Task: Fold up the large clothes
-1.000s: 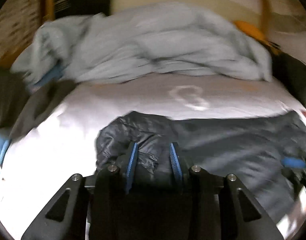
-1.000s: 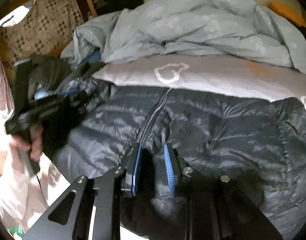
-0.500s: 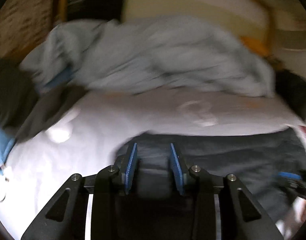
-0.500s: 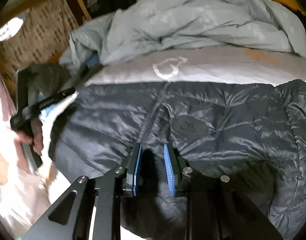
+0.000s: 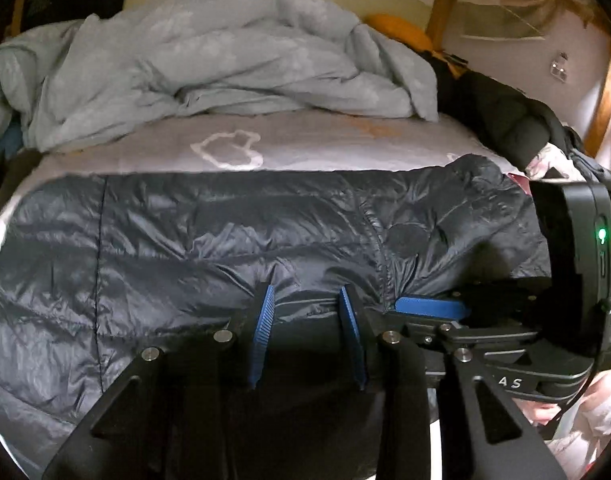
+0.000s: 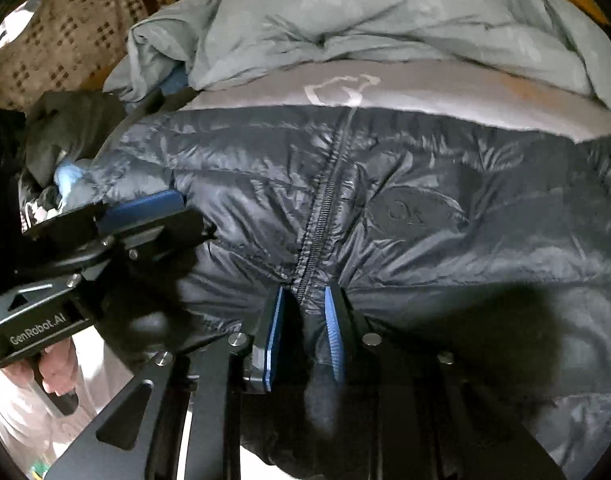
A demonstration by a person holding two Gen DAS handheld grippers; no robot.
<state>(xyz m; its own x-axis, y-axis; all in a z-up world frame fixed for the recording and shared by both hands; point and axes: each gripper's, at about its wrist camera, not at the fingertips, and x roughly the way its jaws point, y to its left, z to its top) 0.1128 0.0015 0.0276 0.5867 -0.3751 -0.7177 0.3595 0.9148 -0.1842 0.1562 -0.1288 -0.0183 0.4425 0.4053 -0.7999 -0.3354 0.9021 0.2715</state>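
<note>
Jacket spread flat on the bed, first fold not yet begun.
Both grippers, left gripper (image 5: 305, 316) and right gripper (image 6: 303, 320), pinched the down jacket (image 5: 225, 240) hem beside its zipper (image 6: 321, 208); next they should lift it.

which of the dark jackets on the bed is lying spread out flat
The shiny quilted jacket nearest the camera, zip showing, spread flat across the grey sheet. The black jacket is bunched up at the far right edge.

Both grippers are built from black angular frames with silver screws and ribbed blue pads (image 5: 263, 332). "GenRobot.AI" is printed on the left gripper (image 6: 145, 216); a green light is seen behind the right gripper (image 5: 429, 307).
</note>
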